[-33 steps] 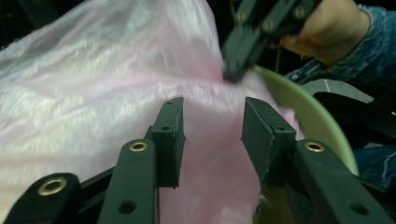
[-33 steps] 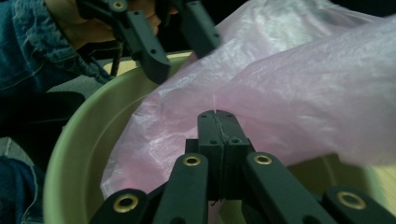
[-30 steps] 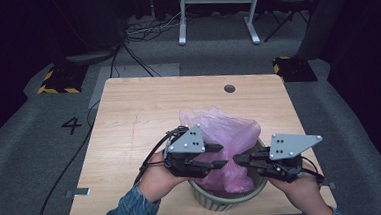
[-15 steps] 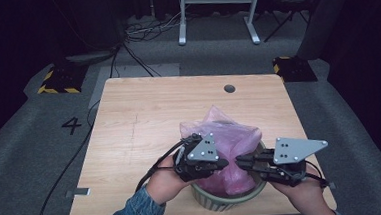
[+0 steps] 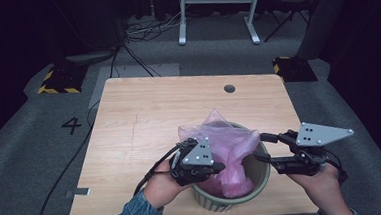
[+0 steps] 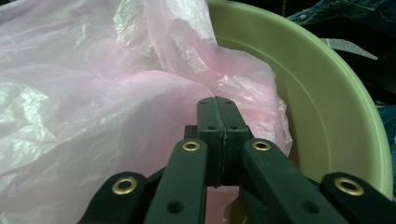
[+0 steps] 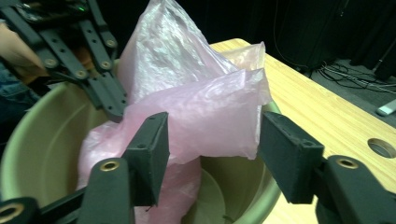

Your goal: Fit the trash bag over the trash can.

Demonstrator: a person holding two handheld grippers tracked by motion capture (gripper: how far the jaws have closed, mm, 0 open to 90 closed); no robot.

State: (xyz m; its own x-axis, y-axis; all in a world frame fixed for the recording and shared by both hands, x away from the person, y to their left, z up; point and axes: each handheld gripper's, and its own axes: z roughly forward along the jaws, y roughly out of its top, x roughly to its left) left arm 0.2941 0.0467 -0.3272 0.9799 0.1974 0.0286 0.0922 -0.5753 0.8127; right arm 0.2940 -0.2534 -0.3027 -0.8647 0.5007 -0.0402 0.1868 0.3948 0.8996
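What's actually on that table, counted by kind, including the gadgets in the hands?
Pink plastic bag: 1
Green bucket: 1
Hand-held grippers: 2, left gripper and right gripper
Total: 4

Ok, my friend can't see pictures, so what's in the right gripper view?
A crumpled pink plastic bag sticks up out of a green bucket, and the right claw waits wide open around the bag's edge. The left claw reaches in from the far side against the bag, with a wooden table behind.
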